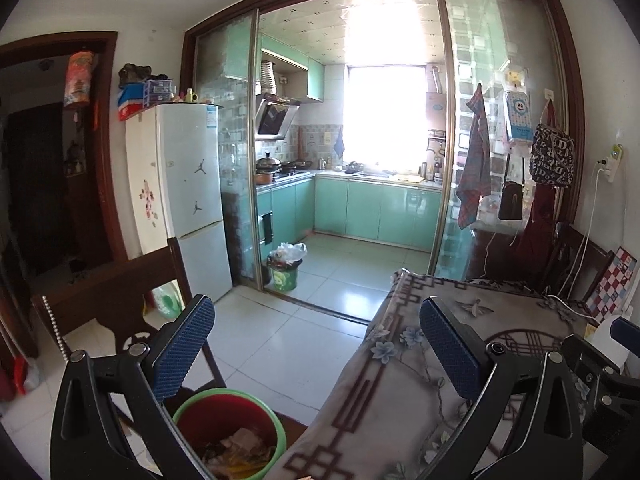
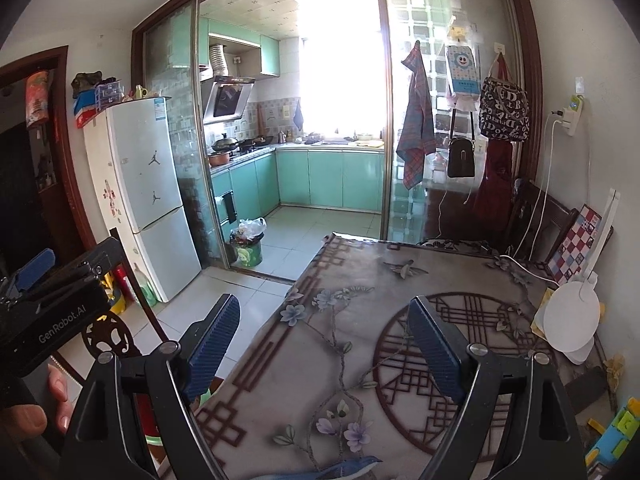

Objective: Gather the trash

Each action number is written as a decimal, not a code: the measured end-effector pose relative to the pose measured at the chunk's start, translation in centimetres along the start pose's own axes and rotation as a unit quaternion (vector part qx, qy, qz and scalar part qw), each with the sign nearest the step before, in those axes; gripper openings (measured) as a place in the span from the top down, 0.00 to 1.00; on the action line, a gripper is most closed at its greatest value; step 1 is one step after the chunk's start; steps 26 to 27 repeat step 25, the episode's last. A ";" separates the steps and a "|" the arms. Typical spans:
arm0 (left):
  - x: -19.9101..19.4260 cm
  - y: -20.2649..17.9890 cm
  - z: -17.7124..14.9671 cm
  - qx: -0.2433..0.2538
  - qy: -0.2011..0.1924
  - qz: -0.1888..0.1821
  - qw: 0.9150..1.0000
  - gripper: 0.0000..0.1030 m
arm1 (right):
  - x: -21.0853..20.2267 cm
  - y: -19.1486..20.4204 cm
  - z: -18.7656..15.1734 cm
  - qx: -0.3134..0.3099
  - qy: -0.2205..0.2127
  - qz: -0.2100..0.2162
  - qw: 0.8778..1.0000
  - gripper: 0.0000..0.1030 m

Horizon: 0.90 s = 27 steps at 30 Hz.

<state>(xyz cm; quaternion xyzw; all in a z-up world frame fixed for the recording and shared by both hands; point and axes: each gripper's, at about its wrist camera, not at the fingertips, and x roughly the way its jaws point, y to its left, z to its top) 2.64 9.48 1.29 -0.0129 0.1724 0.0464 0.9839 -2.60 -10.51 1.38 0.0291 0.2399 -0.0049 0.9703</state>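
A red bin with a green rim (image 1: 230,432) stands on the floor at the table's near left corner, with crumpled paper and scraps inside. My left gripper (image 1: 316,348) hangs above it and the table edge, open and holding nothing. My right gripper (image 2: 325,344) is open over the flower-patterned tablecloth (image 2: 360,280), with nothing between its blue pads (image 2: 436,344). In the right wrist view the left gripper (image 2: 48,300) shows at the left edge, with a hand (image 2: 32,408) holding it. A second green bin lined with a plastic bag (image 1: 285,270) stands inside the kitchen doorway.
A dark wooden chair (image 1: 120,280) stands left of the table, with a white fridge (image 1: 188,200) behind it. By the wall on the table are a white round lamp (image 2: 572,320), a checkered board (image 2: 572,244), a charging cable (image 2: 520,264) and a colourful toy (image 2: 616,436). Bags hang on the sliding door.
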 end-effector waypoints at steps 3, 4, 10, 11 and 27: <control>-0.6 -1.7 -0.1 -0.001 0.005 -0.007 1.000 0.00 | -0.8 -1.6 -0.1 -0.003 -0.003 0.002 1.000 0.16; -0.8 -2.2 -0.1 0.000 0.005 -0.008 1.000 0.00 | -1.0 -2.0 -0.2 -0.003 -0.003 0.003 1.000 0.16; -1.2 -4.1 -0.2 0.006 0.010 -0.012 1.000 0.00 | -1.7 -4.4 -0.2 -0.002 -0.006 0.005 1.000 0.16; -1.2 -4.3 -0.2 0.006 0.011 -0.013 1.000 0.00 | -1.8 -4.7 -0.1 -0.002 -0.006 0.005 1.000 0.16; 0.1 -8.9 -1.6 0.029 0.036 -0.069 0.997 0.00 | -0.3 -8.7 -0.5 0.019 0.010 -0.008 1.000 0.16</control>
